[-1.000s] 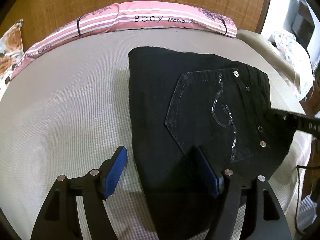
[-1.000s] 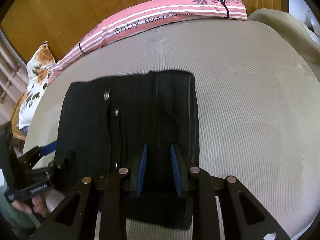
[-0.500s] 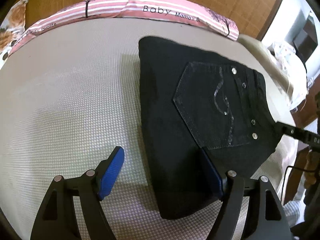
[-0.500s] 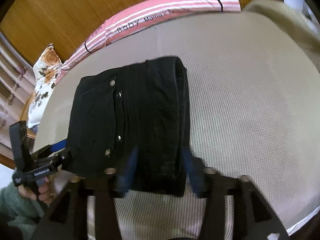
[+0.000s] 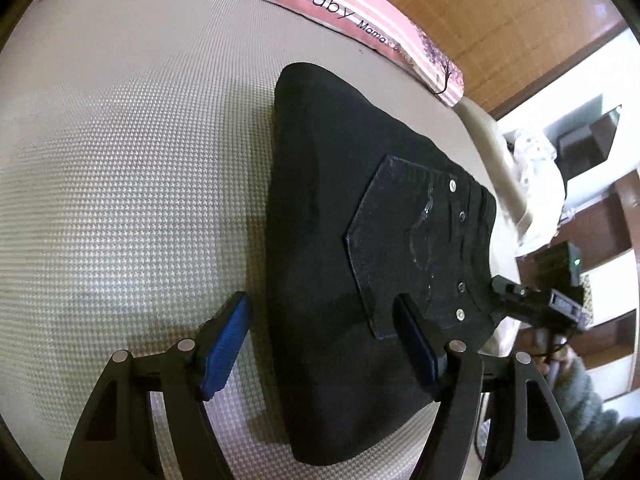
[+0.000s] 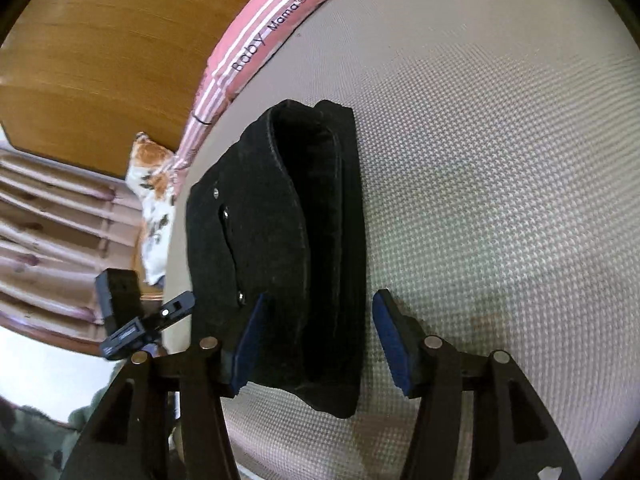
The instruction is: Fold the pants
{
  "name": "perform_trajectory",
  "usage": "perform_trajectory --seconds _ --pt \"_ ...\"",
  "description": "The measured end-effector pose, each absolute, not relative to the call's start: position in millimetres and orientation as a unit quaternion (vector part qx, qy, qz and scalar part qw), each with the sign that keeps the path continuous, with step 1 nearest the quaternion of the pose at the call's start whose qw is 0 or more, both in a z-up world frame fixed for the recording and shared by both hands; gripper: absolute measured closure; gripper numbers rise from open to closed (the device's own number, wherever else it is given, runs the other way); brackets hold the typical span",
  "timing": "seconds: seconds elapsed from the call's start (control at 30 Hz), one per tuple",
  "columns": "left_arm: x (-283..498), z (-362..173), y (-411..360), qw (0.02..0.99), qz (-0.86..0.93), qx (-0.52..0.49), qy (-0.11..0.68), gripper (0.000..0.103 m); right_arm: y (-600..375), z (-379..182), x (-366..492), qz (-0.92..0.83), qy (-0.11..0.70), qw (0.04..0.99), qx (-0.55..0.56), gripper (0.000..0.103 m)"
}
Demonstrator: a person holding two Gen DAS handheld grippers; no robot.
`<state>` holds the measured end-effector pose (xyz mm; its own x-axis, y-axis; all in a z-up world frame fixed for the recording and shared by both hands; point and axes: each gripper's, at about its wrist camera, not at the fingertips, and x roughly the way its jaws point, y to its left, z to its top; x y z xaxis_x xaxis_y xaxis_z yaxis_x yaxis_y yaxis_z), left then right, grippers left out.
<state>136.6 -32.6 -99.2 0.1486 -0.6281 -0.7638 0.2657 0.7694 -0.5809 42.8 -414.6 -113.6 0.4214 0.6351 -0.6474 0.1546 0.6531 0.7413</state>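
Black pants [image 5: 360,248] lie folded into a compact, thick rectangle on the pale woven mattress [image 5: 120,168], a back pocket [image 5: 404,236] and its rivets facing up, the stacked layers showing along one edge in the right wrist view. Beyond the bundle, a pink striped bolster [image 5: 360,12] runs along the wooden headboard [image 6: 100,40].

The left gripper [image 5: 320,344] hangs over the near end of the bundle with its blue pads wide apart, one over the mattress and one above the pocket, pressing on nothing. The right gripper [image 6: 316,340] straddles the opposite end of the pants [image 6: 288,240]; its jaws have just been opening, and though the folded edge sits between the pads, neither pad squeezes it. Each gripper also shows at the side of the other's view, beside the cloth rather than on it.

By the look of it, the folding itself is finished: no leg trails loose, the edges line up, and the package rests flat without help. What remains appears to be little more than drawing both tools clear, or a last tidy of the slightly gaping layers on the right side, should that be wanted.
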Motion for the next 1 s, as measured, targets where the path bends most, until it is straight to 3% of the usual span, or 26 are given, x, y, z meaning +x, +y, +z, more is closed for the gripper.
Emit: perform_trajectory --seconds 0.3,0.47,0.7,1.0 --pt "156.5 -104.6 -35.5 0.737 -0.322 -0.180 0.566 0.031 -410.4 -123.8 69.4 0.220 0.515 0.731 0.389 0.053" --pt "164.4 -103.6 -51.0 0.753 -0.324 -0.153 0.552 0.032 -409.0 -135.7 88.7 0.235 0.517 0.713 0.411 0.073" --pt "158.0 -94.6 -66.1 0.787 -0.277 -0.091 0.544 0.056 -398.7 -127.8 86.5 0.188 0.505 0.731 0.419 0.074" --pt "143.8 -71.7 -87.1 0.823 -0.237 -0.007 0.516 0.075 -379.0 -93.4 81.7 0.117 0.499 0.775 0.370 0.077"
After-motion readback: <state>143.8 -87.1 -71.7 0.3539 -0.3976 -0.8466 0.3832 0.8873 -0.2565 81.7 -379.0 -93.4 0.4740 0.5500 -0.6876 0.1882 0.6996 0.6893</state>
